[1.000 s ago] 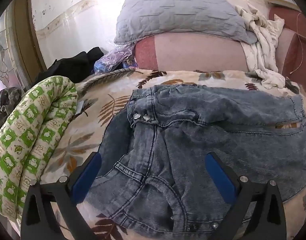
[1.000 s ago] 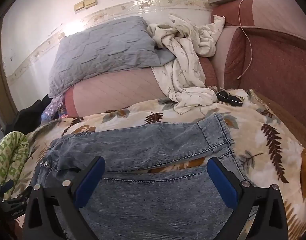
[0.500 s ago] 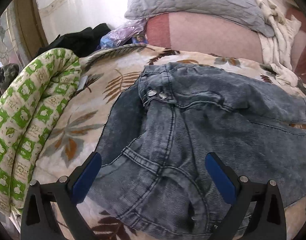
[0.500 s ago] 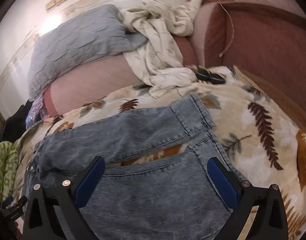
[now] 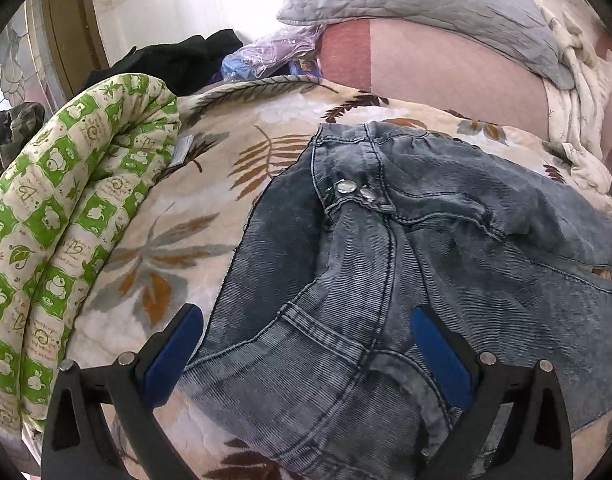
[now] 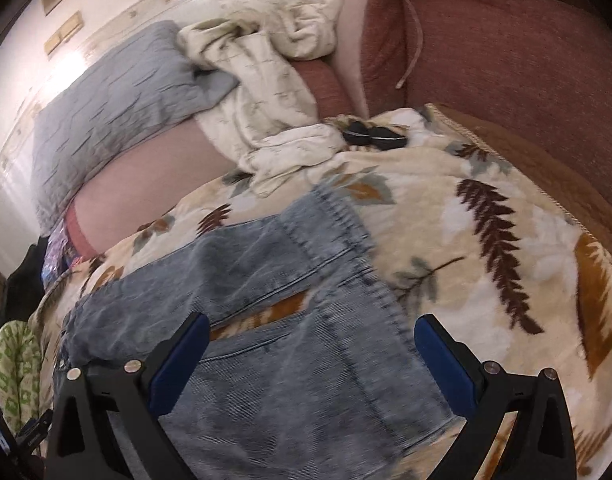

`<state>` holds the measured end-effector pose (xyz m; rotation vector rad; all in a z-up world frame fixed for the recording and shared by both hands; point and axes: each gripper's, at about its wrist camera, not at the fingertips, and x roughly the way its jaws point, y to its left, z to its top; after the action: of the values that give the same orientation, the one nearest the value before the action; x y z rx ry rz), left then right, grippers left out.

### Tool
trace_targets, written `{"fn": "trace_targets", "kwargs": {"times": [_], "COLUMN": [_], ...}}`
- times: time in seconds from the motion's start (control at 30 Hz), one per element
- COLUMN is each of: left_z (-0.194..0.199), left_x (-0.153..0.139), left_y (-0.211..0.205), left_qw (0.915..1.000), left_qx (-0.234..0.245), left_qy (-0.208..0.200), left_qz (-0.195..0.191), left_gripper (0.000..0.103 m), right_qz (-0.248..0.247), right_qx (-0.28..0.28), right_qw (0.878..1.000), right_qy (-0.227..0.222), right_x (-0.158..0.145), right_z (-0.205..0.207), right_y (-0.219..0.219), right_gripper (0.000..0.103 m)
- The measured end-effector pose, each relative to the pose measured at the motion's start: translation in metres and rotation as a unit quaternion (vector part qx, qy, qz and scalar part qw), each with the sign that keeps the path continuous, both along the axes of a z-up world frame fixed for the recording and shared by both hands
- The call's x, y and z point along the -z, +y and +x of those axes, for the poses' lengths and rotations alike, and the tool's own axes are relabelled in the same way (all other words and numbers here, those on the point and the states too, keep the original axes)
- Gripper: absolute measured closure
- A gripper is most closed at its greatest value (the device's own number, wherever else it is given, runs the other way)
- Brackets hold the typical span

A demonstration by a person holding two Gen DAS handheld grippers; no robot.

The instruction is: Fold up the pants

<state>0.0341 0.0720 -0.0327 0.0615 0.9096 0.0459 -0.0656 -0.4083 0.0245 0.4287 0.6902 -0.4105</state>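
Note:
Blue denim pants [image 5: 425, 264] lie on a leaf-patterned blanket [image 5: 210, 216]. In the left wrist view their waistband with two metal buttons [image 5: 351, 190] faces me, rumpled. My left gripper [image 5: 306, 334] hovers open over the waist end, nothing between its blue pads. In the right wrist view the pants [image 6: 298, 344] show their leg cuffs, with a strip of blanket visible between the two legs. My right gripper [image 6: 307, 344] is open above the near leg's cuff end, holding nothing.
A rolled green-and-white quilt [image 5: 62, 232] lies left of the pants. A grey pillow [image 6: 110, 112] and a crumpled cream cloth [image 6: 266, 108] rest on the reddish sofa back [image 6: 505, 60]. A small black object [image 6: 371, 136] sits near the cloth. Dark clothes [image 5: 174, 62] lie behind the quilt.
Both grippers have dropped lower and closer to the pants; the left has tilted down toward the waistband, the right toward the cuffs. Both stay open. The pants have not moved.

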Motion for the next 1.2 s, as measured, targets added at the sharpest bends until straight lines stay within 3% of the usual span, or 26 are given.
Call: {"fn": "trace_targets", "kwargs": {"times": [0.23, 0.3, 0.5, 0.77, 0.83, 1.0, 1.07, 1.17, 1.2], "left_z": [-0.002, 0.001, 0.015, 0.152, 0.2, 0.257, 0.264, 0.275, 0.277], "left_x": [0.011, 0.012, -0.03, -0.071, -0.061, -0.028, -0.015, 0.012, 0.02], "left_y": [0.004, 0.005, 0.027, 0.045, 0.039, 0.023, 0.016, 0.008, 0.006], "left_qw": [0.9995, 0.9996, 0.9976, 0.9999, 0.9987, 0.9923, 0.9896, 0.9817, 0.9784], "left_qx": [0.017, 0.025, 0.03, -0.008, -0.009, -0.023, -0.019, -0.015, -0.013], "left_qy": [-0.025, -0.007, -0.056, -0.005, 0.047, 0.113, 0.13, 0.177, 0.19], "left_qz": [0.001, -0.01, -0.026, -0.006, -0.017, -0.046, -0.059, -0.069, -0.081], "left_gripper": [0.0, 0.0, 0.0, 0.0, 0.0, 0.002, 0.014, 0.041, 0.055], "right_qz": [0.015, 0.018, 0.081, 0.092, 0.083, 0.064, 0.067, 0.062, 0.069], "right_qx": [0.029, 0.026, 0.016, -0.002, -0.005, -0.013, -0.018, -0.03, -0.038], "right_qw": [0.999, 0.999, 0.996, 0.995, 0.996, 0.998, 0.998, 0.998, 0.997], "right_qy": [0.01, 0.008, -0.016, -0.022, -0.02, -0.017, -0.01, 0.001, 0.003], "right_x": [0.018, 0.023, 0.027, 0.001, -0.003, -0.001, 0.006, 0.008, 0.008], "right_z": [-0.01, -0.009, 0.014, 0.077, 0.087, 0.102, 0.109, 0.124, 0.131], "right_y": [-0.037, -0.042, -0.06, -0.067, -0.068, -0.067, -0.07, -0.076, -0.079], "right_gripper": [0.0, 0.0, 0.0, 0.0, 0.0, 0.0, 0.0, 0.0, 0.0]}}
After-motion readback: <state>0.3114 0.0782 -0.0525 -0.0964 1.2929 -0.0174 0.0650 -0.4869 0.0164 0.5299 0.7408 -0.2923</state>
